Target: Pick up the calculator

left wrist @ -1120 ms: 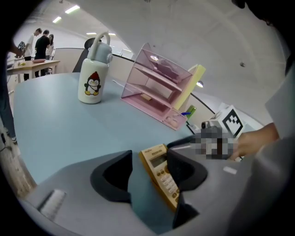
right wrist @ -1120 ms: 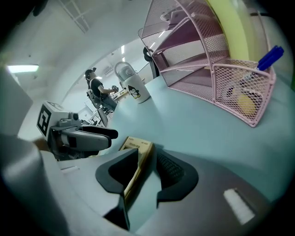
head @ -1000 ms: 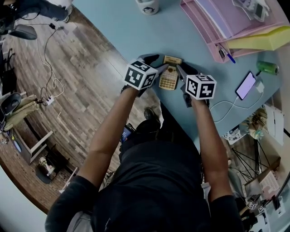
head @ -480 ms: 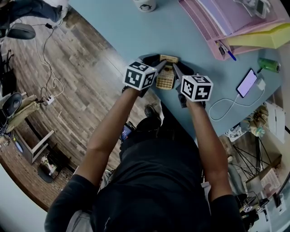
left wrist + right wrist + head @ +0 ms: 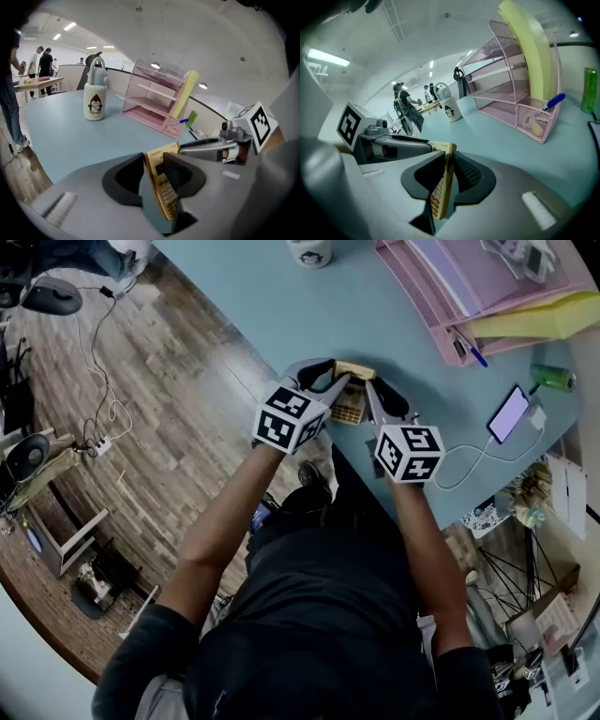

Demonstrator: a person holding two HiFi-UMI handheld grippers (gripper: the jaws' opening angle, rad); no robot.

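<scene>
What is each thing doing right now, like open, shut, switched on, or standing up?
calculator: on edge, clamped by both grippers
left gripper: shut on calculator
right gripper: shut on calculator
phone: screen lit
penguin bottle: standing upright

Left gripper [image 5: 330, 382] and right gripper [image 5: 371, 388]: grey shells, black pads [image 5: 125, 180], each with a white cube [image 5: 291, 418] carrying black square markers. Person wears a dark short-sleeved top [image 5: 319, 634].

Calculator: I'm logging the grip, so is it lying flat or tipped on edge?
Tipped on edge: in both gripper views the calculator stands edgewise, pinched between the jaws.
</scene>
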